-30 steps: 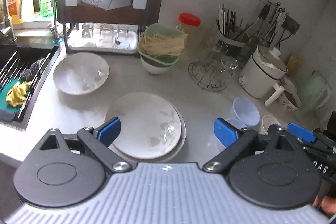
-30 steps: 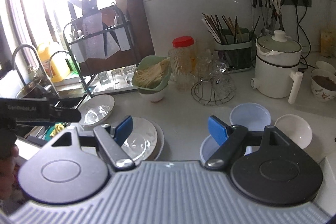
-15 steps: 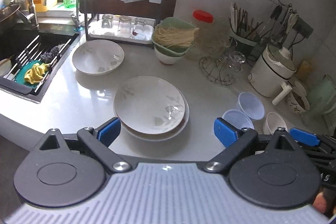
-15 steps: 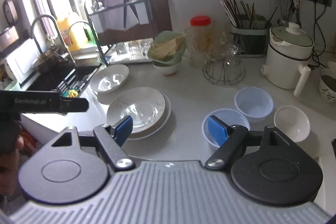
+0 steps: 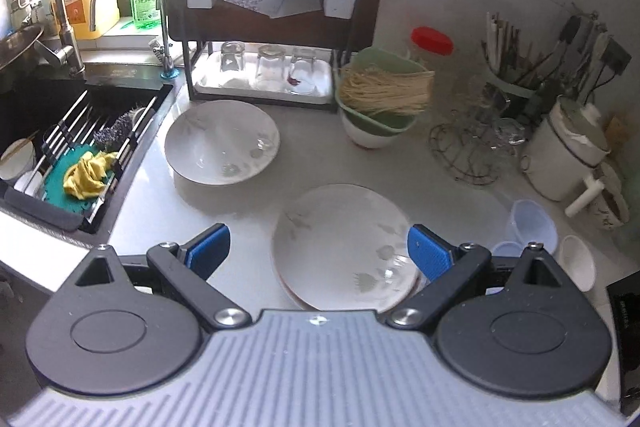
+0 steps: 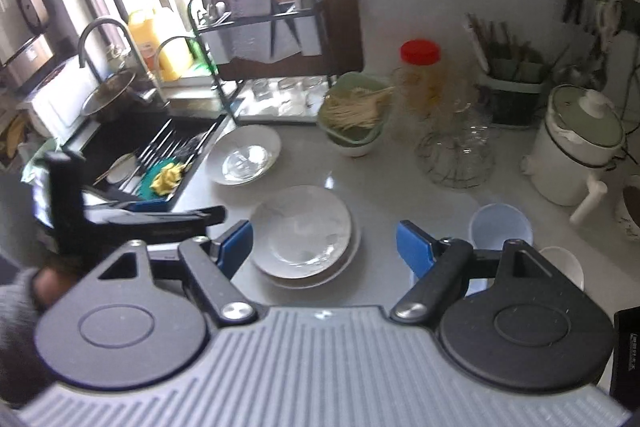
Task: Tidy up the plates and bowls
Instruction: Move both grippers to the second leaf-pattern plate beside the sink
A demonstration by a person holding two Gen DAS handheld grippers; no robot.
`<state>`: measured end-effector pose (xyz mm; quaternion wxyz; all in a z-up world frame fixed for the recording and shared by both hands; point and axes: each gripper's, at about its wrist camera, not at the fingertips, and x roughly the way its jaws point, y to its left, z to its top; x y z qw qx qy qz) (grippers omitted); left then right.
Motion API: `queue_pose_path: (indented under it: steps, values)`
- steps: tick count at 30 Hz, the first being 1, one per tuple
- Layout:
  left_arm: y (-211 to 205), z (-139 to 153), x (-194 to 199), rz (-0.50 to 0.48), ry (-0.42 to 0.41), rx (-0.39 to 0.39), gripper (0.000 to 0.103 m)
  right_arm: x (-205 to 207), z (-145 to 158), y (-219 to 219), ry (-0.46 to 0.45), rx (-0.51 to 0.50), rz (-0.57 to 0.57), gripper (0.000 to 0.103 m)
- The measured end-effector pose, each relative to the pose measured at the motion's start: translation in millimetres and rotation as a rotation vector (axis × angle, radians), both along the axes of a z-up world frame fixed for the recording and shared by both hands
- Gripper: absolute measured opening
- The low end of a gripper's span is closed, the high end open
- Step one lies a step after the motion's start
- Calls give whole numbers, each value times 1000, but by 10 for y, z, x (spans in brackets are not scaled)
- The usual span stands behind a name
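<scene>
Plates first: your stack of white plates (image 5: 344, 247) sits mid-counter (image 5: 248, 203), w/ a lone white plate (image 5: 222, 143) just behind it, near the sink (image 5: 72, 131). Left gripper (image 5: 318, 247) hangs above the stack's near edge, tongs spread wide, nothing between the pads. Right gripper (image 6: 324, 241) is likewise spread and empty, above the same stack. Bowls are off to your right: pale blue bowl (image 6: 500, 227), a second blue one partly hidden behind the right finger (image 6: 414, 247), and a small white bowl (image 6: 564, 263) beside them (all apart from the plates). Green basket of noodles (image 5: 382, 97) rests on a white bowl by the dish rack (image 5: 276, 7). Yellow cloth (image 5: 88, 175) lies in the sink.
</scene>
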<state>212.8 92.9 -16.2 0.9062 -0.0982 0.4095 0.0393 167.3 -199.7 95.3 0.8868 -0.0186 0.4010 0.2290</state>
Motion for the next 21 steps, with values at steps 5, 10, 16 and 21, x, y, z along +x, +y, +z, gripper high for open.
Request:
queue_pose_path:
  steps: [5,10,16,21]
  values:
    - [242,-163,199,7,46,-11,97,287,320,313,75,-16,22,80]
    - [462,-292,327,16,78,-34,97,450,581,637,30,-20,67,80]
    - [688,-386,480,39,87,-48,97,748,591,963,98,-21,73,80]
    - [836,-417,649,51,76,-54,97,962,502,1229,142,-69,62,80]
